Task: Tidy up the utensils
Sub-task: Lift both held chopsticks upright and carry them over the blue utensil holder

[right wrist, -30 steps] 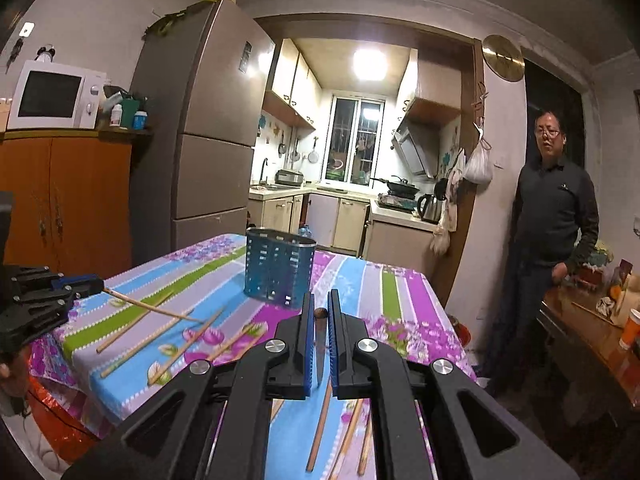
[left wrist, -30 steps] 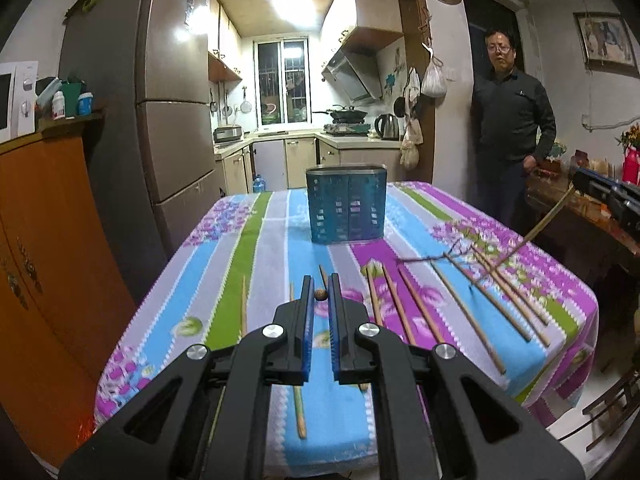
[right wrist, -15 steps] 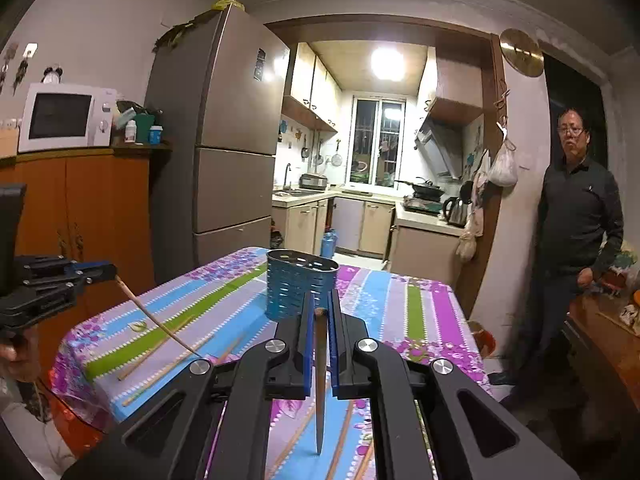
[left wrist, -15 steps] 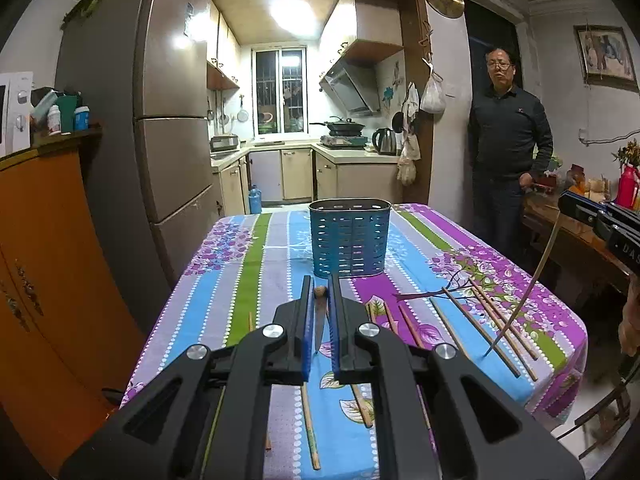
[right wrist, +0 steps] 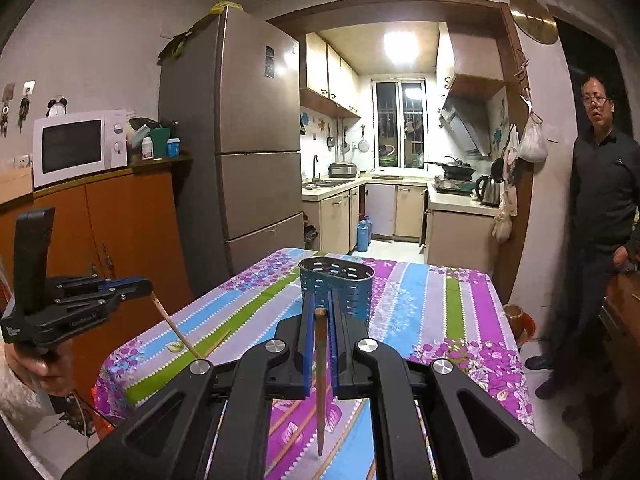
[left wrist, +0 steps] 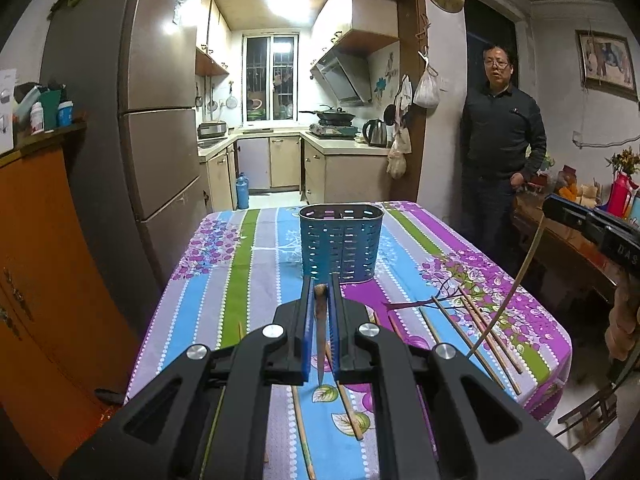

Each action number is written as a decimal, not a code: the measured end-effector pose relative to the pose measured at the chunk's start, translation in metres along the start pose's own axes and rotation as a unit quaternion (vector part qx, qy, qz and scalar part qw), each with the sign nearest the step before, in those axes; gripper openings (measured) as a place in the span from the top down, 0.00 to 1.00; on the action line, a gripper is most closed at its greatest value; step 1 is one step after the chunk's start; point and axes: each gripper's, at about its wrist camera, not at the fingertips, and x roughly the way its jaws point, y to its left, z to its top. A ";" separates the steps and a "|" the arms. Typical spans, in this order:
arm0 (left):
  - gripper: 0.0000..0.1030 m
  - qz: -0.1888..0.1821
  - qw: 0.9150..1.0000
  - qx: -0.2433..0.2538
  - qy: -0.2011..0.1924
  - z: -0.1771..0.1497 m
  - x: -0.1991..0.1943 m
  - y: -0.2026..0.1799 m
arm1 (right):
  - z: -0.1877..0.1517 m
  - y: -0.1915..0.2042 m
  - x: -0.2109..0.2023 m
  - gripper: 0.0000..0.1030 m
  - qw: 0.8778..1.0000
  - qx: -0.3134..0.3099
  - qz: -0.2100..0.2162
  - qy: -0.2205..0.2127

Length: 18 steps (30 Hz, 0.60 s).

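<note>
I have one chopstick (left wrist: 320,332) pinched in my left gripper (left wrist: 320,292), hanging tip-down above the near edge of the tablecloth (left wrist: 256,264). My right gripper (right wrist: 320,314) clamps a second chopstick (right wrist: 320,376) the same way. The blue utensil basket (left wrist: 341,246) stands upright towards the table's far edge. More chopsticks (left wrist: 476,326) lie loose along the near and right edges. A person (left wrist: 500,152) stands beyond the far right corner.

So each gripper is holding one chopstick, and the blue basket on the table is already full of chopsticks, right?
Not quite. The blue basket is empty, as the left wrist view shows. The rest holds: the left gripper and the right gripper each pinch one chopstick, with more lying on the table.
</note>
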 end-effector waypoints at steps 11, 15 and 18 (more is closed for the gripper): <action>0.95 0.010 1.000 0.017 -0.011 0.020 0.009 -0.008 | 0.027 0.007 0.008 0.93 1.000 -0.020 -0.001 -0.006; 0.95 0.016 0.999 0.023 -0.017 0.028 0.011 -0.013 | 0.037 0.009 0.005 0.93 1.000 -0.024 -0.001 -0.011; 0.95 0.017 0.999 0.025 -0.016 0.032 0.014 -0.016 | 0.043 0.007 0.006 0.92 1.000 -0.018 0.002 -0.008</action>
